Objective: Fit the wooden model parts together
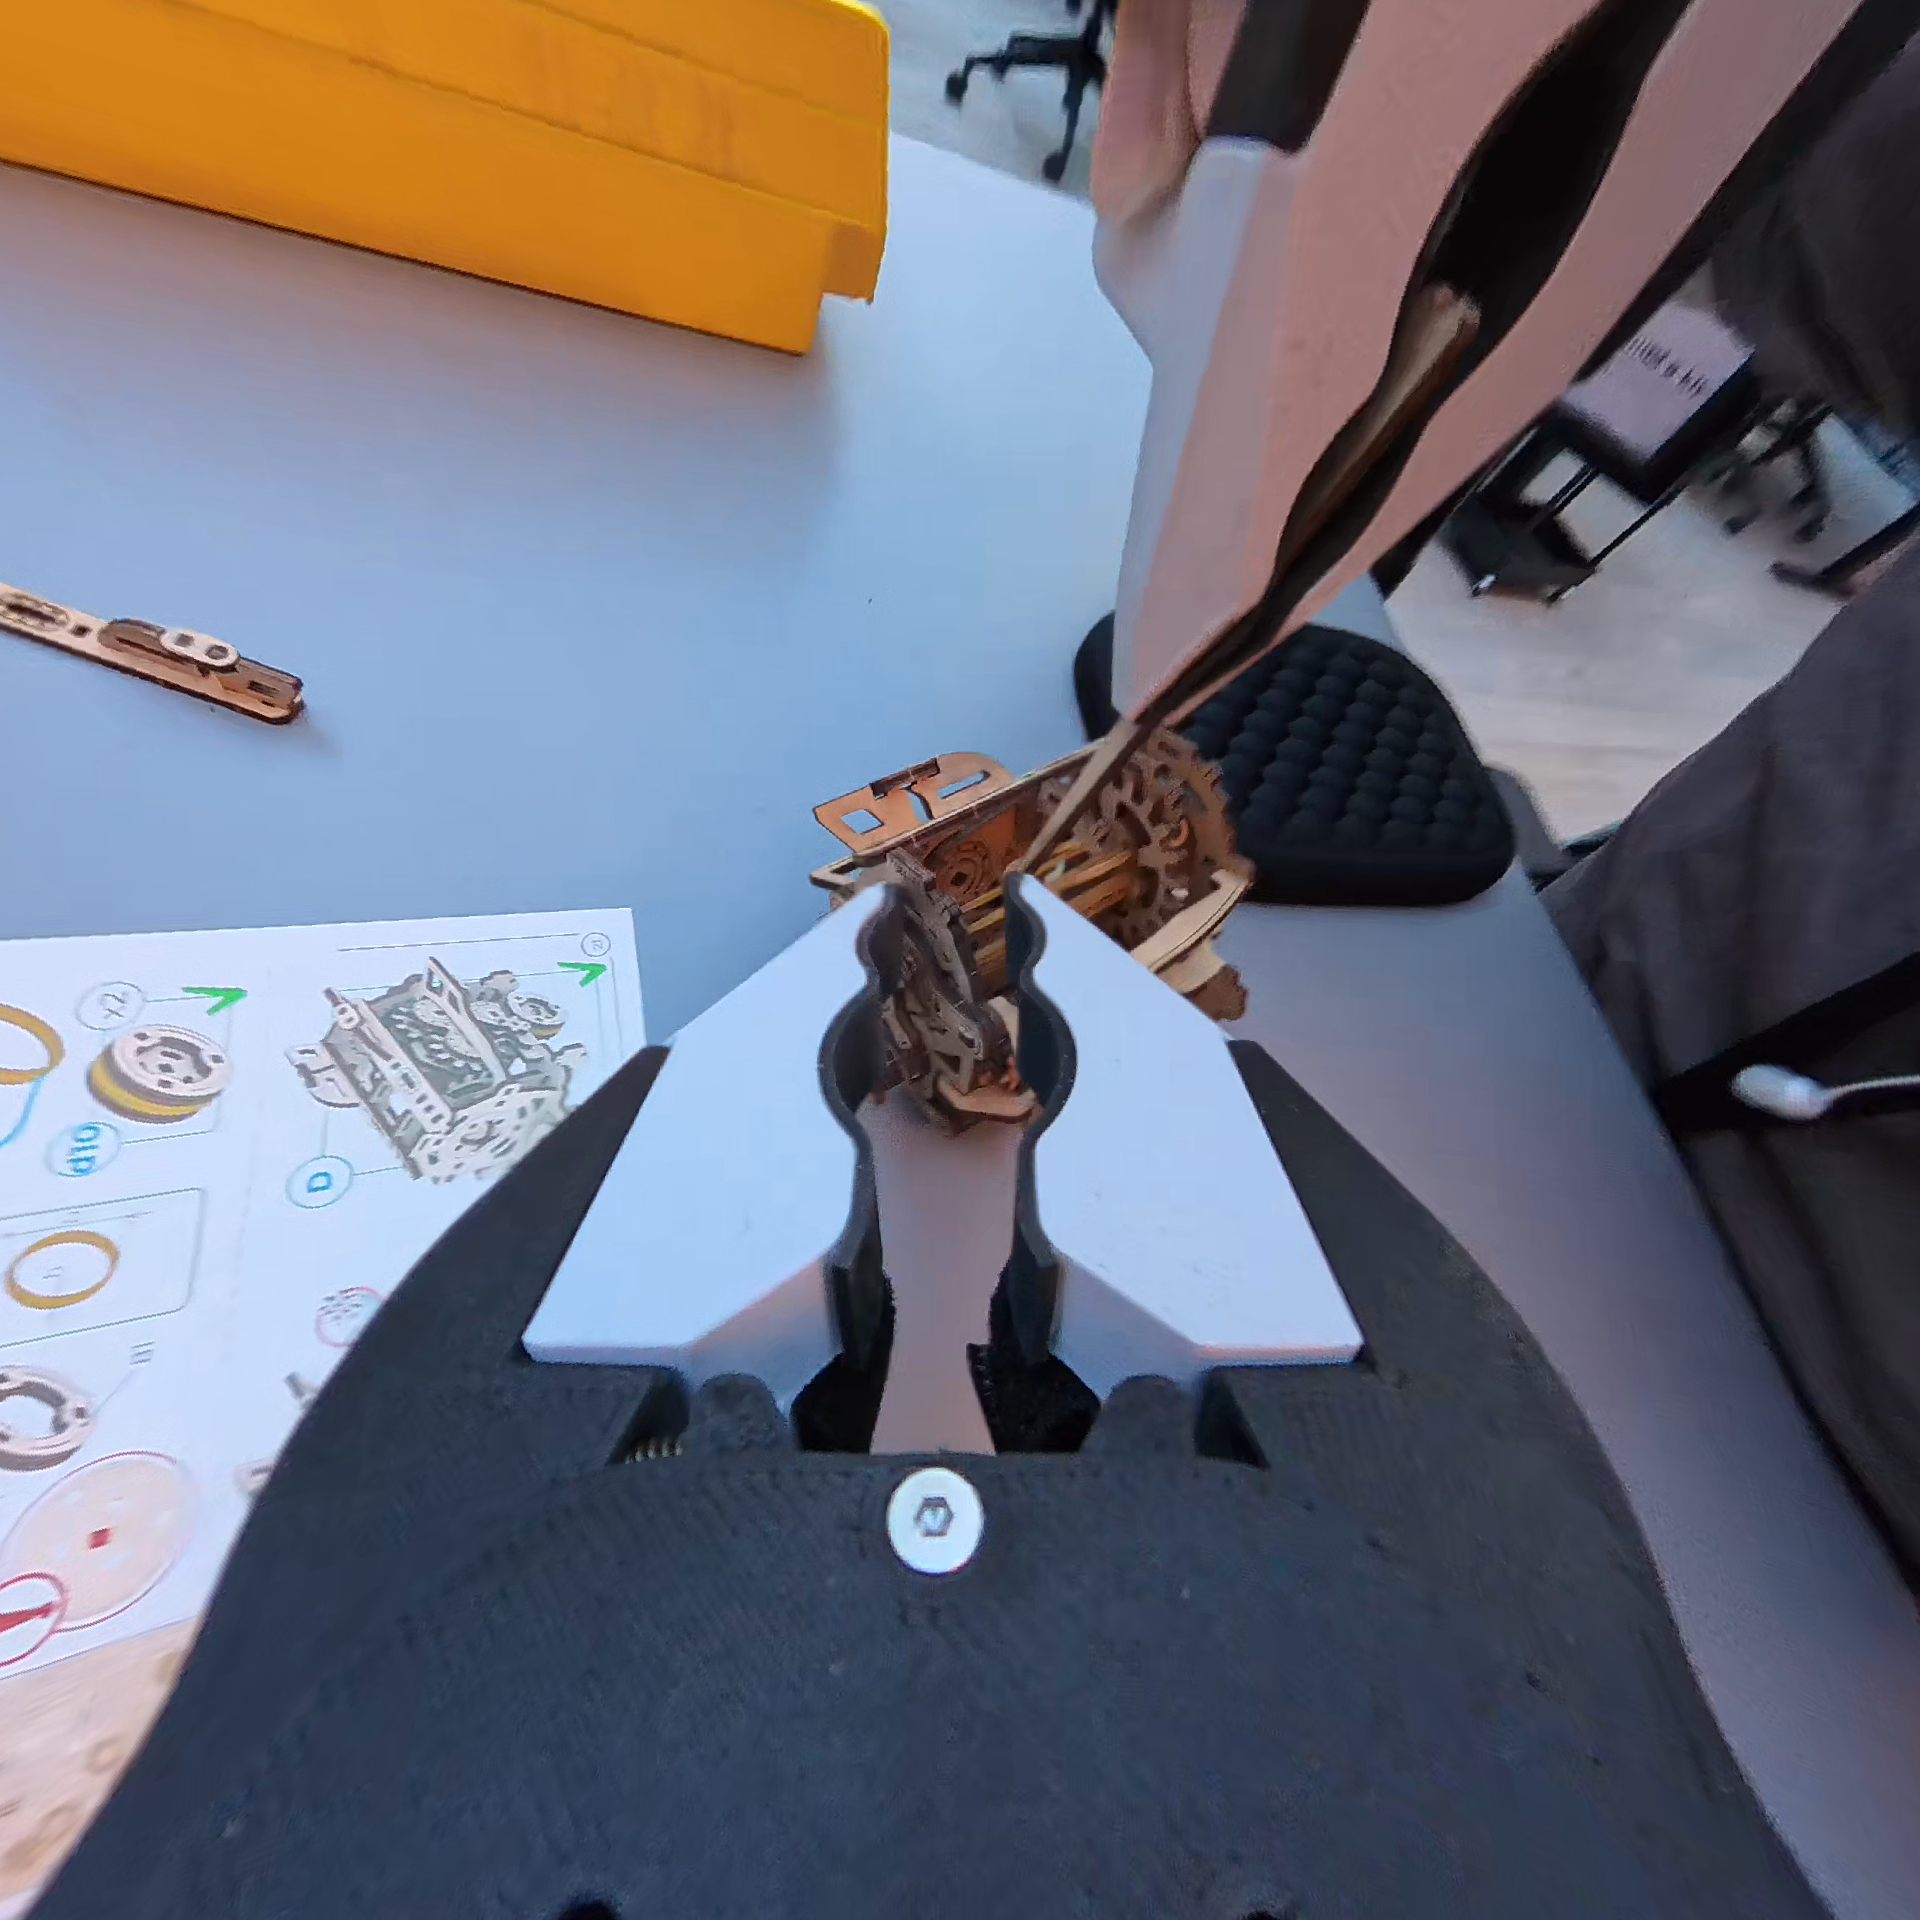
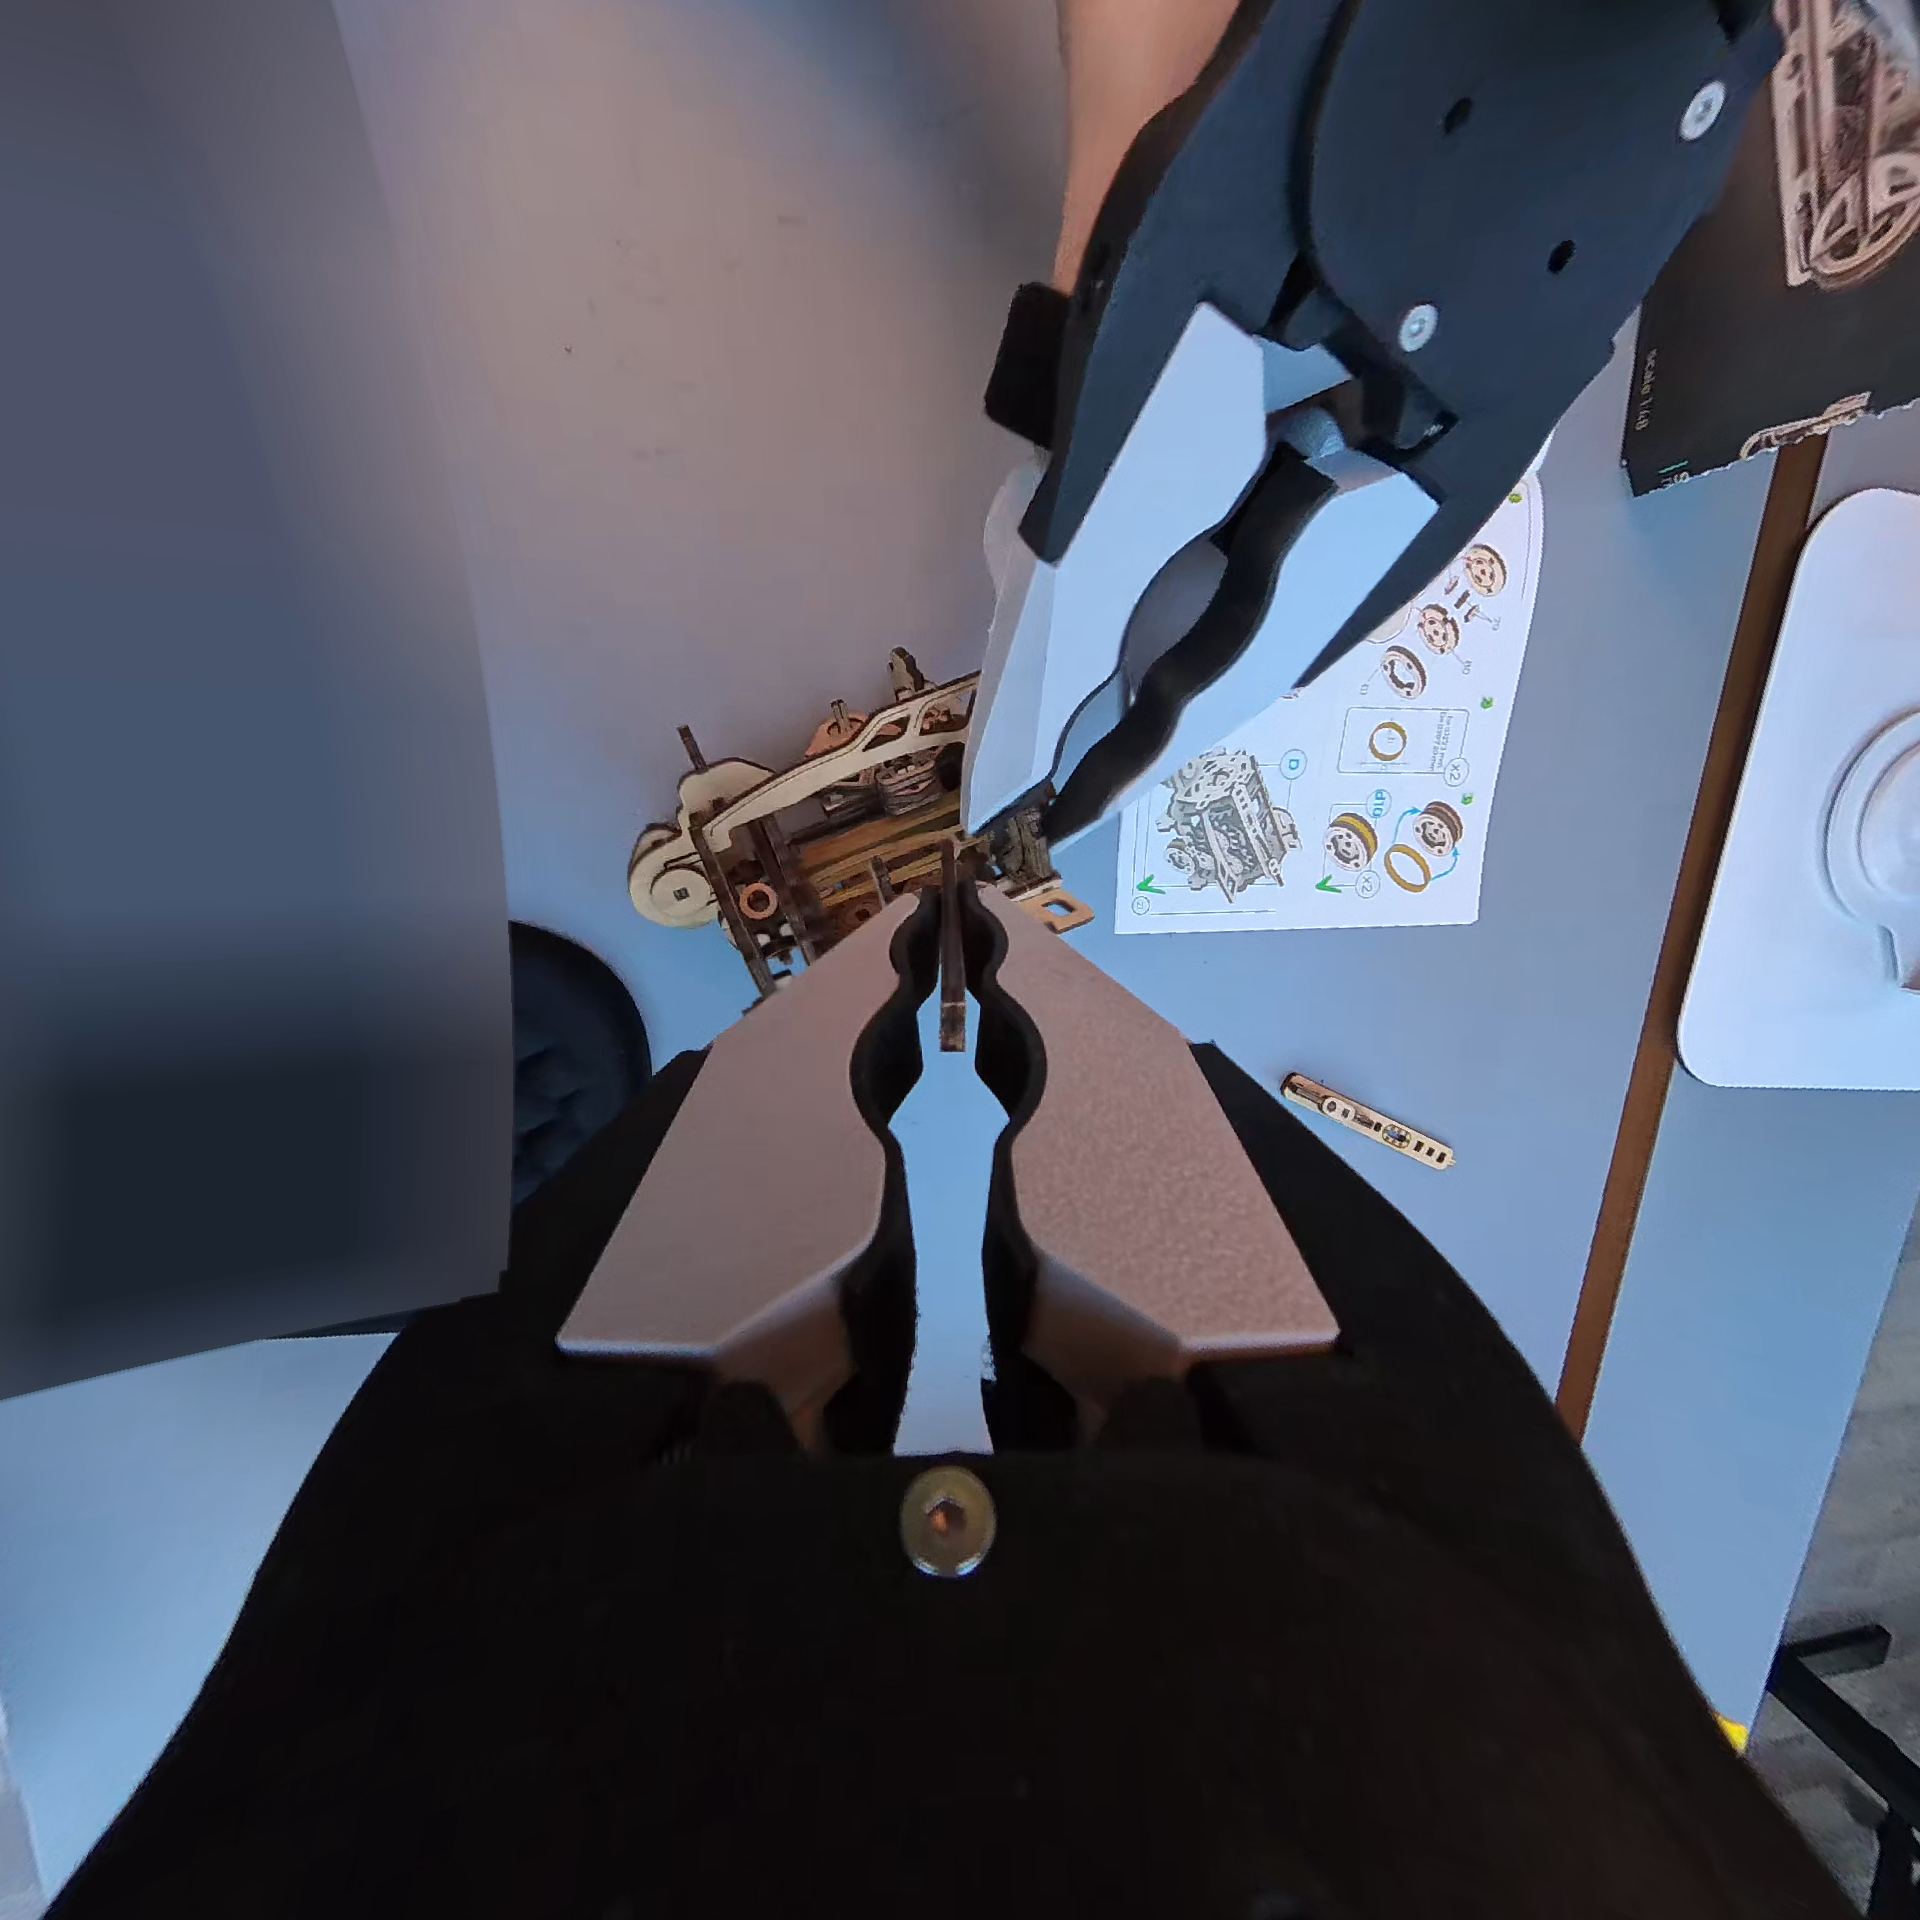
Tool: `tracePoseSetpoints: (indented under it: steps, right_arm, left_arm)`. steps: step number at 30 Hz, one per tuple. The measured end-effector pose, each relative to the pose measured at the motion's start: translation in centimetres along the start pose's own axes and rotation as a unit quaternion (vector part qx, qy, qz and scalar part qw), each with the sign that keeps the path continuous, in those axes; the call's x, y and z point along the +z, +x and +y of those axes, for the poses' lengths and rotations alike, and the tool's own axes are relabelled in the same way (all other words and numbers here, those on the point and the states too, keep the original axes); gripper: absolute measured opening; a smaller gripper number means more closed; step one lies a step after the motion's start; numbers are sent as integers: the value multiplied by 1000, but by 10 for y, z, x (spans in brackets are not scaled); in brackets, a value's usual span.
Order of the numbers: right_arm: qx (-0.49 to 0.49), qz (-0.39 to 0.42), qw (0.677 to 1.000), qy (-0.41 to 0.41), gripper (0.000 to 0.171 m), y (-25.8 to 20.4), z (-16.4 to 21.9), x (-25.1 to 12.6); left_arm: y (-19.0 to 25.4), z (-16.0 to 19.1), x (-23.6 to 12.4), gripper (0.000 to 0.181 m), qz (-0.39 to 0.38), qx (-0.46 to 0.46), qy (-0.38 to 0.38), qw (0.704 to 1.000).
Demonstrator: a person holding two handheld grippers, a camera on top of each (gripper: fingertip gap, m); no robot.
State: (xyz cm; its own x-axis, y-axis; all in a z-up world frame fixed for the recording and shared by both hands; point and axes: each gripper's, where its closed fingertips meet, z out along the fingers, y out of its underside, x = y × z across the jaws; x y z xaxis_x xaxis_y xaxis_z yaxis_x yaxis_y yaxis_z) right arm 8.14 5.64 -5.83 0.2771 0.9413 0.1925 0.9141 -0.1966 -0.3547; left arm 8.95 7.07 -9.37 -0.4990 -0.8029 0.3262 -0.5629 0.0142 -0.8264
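Note:
The wooden gear model point(image 1: 1101, 862) stands on the grey table near its right edge; it also shows in the right wrist view point(image 2: 810, 831). My left gripper point(image 1: 956, 925) is shut on the model's near end plate, and the right wrist view shows it reaching in from the upper right point(image 2: 1013, 823). My right gripper point(image 2: 952, 914) is shut on a thin flat wooden piece point(image 2: 951, 987), whose tip touches the top of the model. In the left wrist view the right gripper point(image 1: 1138, 717) comes down from the upper right onto the model.
A loose wooden strip point(image 1: 156, 649) lies on the table to the left, also seen in the right wrist view point(image 2: 1366, 1122). An instruction sheet point(image 1: 312, 1143) lies beside the model. A yellow box point(image 1: 468, 135), a white tray point(image 2: 1818, 810) and a black chair seat point(image 1: 1340, 769) are around. One gripper's finger ends stand about 4 cm off the other's.

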Motion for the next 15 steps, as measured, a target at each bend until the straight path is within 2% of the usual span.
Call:
tracePoseSetpoints:
  steps: [4,9,13,15]
  right_arm:
    - [1,0,1000,1,1,-1,1,0]
    - [1,-2,1000,6,1,-1,0,0]
    - [1,-1,1000,8,1,-1,-1,1]
    - [2,-1,1000,7,1,0,-1,1]
  left_arm:
    - [-1,-16,-11,23,15,-31,53,998]
    - [-6,-4,-27,27,-53,24,21,998]
    - [9,1,-19,28,-34,61,18,997]
    - [11,4,-13,41,-35,95,13,995]
